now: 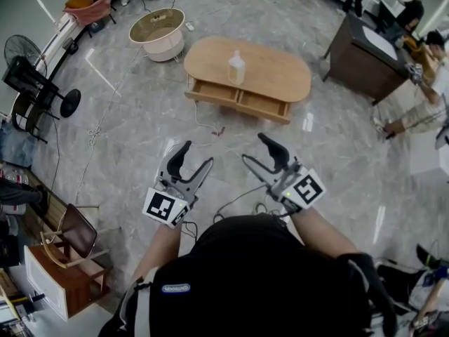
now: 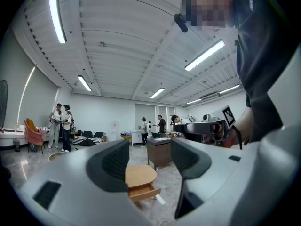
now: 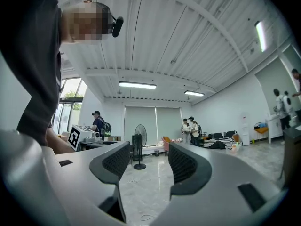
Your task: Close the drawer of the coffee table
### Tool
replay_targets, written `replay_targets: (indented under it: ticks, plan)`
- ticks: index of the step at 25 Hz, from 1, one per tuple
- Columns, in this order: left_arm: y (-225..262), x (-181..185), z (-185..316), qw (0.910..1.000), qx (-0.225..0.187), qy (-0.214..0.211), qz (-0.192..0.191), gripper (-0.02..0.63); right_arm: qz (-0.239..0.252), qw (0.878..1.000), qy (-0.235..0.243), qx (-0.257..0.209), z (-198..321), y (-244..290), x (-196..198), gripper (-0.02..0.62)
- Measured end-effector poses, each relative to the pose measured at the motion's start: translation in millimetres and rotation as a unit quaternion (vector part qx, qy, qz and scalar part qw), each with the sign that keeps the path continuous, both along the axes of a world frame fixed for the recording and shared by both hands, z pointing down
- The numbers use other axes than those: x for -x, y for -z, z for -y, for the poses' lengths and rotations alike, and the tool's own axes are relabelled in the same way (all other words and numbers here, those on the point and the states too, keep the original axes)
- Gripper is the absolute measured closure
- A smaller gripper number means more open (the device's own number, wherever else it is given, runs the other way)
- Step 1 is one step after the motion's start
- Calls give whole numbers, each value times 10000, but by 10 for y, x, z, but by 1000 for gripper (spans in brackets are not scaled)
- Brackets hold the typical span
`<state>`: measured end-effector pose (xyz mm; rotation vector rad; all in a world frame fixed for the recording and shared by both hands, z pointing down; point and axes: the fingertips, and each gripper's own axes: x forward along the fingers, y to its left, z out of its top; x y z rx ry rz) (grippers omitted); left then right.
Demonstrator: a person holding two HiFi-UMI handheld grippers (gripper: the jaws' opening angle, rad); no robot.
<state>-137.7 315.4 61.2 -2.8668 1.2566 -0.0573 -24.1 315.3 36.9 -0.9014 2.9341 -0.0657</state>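
Grippers raised in front of the body, neither on the work. Left gripper: jaws apart, nothing between them. It faces the coffee table, framed in the jaw gap. Right gripper: also released and empty, aimed off toward a fan. Drawer stands pulled out of the table's near side, well apart from both grippers. Bottle upright on top. Judgement: approach not yet made; a gentle push should spare the bottle.

Coffee table light wood; floor grey marbled; bottle pale, possibly translucent; desk dark brown.
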Motion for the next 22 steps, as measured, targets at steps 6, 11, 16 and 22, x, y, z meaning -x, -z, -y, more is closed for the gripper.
replay_targets:
  ticks: [6, 11, 16, 22]
  plan:
    - [-37, 34, 121, 9995, -40, -306, -76, 348, -63, 9993, -362, -51, 75, -75, 24, 365]
    - [-89, 3, 243, 9985, -41, -552, -31, 348, -74, 9977, -678, -58, 130, -96, 28, 365]
    - [-121, -143, 359, 9970, 37, -771, -33, 348, -66, 9961, -871, -147, 211, -17, -77, 365]
    - [-129, -481, 553, 9976, 90, -692, 19, 348, -39, 9953, -957, -154, 406, -68, -627, 365]
